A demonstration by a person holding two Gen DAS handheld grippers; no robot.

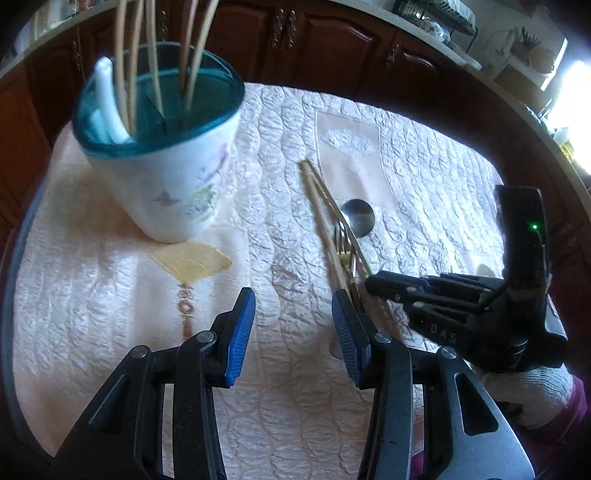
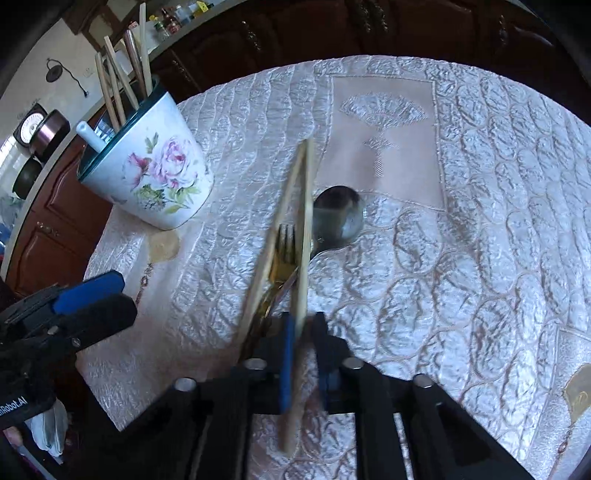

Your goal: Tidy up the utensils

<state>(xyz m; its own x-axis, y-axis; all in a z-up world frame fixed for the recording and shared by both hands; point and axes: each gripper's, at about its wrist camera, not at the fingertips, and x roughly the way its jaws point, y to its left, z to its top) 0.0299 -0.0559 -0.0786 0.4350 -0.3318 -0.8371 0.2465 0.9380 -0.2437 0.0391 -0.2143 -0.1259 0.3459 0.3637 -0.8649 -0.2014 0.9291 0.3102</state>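
A floral cup (image 2: 147,173) with a teal rim (image 1: 159,122) stands on the table and holds several chopsticks and a white spoon (image 1: 107,99). In the right wrist view my right gripper (image 2: 303,332) is shut on a wooden chopstick (image 2: 304,236) that runs up between its blue pads. A second chopstick (image 2: 264,269), a gold fork (image 2: 286,251) and a steel spoon (image 2: 338,216) lie just beyond it. My left gripper (image 1: 293,321) hangs open above the cloth, left of this pile (image 1: 332,225), with nothing between its fingers. The right gripper (image 1: 371,285) reaches in from the right.
A quilted white tablecloth (image 2: 461,240) covers the round table. Dark wooden cabinets (image 1: 325,33) stand behind it. A gloved hand (image 1: 532,391) holds the right gripper. The left gripper (image 2: 127,295) shows at the left edge of the right wrist view.
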